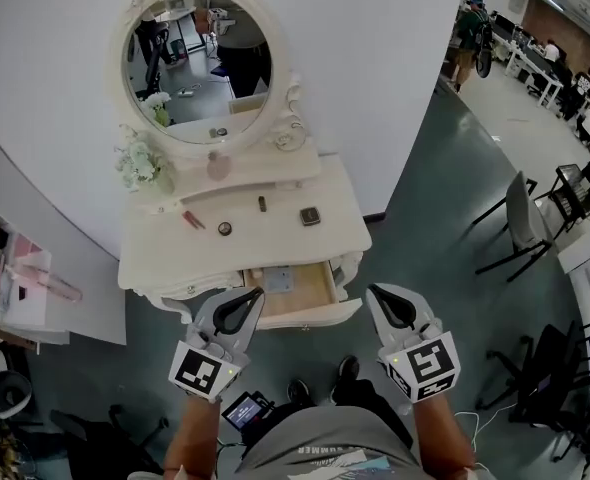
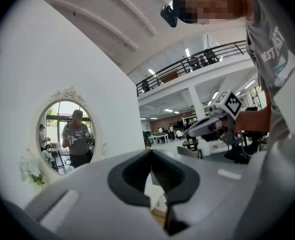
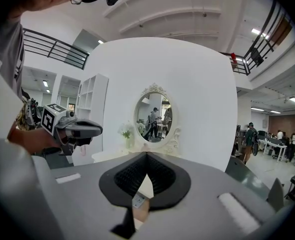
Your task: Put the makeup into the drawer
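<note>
Low in the frame, left gripper (image 1: 256,294) and right gripper (image 1: 374,293) are both clenched on nothing, flanking the open drawer (image 1: 315,286). Makeup (image 1: 309,216) lies scattered on the dressing table (image 1: 275,238) top, just above centre.

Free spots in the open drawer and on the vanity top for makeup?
In the drawer, bare wood right of the small square item, to its right wall. On the vanity top, free front strip and right corner beyond the dark square compact. Crowded middle-left: red stick, round compact, brown tube.
</note>
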A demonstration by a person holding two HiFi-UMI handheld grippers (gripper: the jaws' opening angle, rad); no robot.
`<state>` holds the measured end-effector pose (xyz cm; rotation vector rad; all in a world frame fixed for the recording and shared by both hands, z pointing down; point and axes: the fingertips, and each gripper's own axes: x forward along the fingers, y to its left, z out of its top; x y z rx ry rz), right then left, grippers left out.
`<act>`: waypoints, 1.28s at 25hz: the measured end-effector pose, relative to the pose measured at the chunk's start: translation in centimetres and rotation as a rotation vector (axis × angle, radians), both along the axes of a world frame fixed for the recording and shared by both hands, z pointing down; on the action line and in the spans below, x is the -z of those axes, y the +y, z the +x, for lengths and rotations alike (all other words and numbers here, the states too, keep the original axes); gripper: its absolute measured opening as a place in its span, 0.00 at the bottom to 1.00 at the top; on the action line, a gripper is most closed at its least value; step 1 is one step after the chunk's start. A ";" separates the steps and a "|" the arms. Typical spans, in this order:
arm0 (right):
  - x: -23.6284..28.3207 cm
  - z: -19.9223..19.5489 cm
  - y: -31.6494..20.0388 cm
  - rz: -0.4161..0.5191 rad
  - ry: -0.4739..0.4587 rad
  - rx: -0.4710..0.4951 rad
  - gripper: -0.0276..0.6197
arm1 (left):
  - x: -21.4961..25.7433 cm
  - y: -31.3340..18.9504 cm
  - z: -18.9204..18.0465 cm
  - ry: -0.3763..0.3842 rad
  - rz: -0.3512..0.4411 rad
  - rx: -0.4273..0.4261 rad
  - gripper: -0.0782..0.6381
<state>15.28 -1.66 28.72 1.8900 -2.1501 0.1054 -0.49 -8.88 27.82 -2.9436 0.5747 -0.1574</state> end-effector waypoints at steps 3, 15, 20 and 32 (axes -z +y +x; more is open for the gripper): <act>-0.6 0.3 -1.7 -0.008 0.000 0.020 0.05 | -0.6 -1.1 -0.3 -0.006 -0.009 0.023 0.11; -3.2 2.6 -10.9 -0.047 -0.027 0.137 0.05 | -1.2 -7.4 -1.4 -0.046 -0.016 0.204 0.11; -5.2 3.9 -15.0 -0.087 -0.027 0.175 0.05 | -2.6 -9.8 -0.5 -0.067 -0.032 0.249 0.11; -14.6 7.3 -25.5 -0.212 -0.052 0.193 0.05 | -8.7 -13.9 0.0 -0.106 -0.166 0.321 0.11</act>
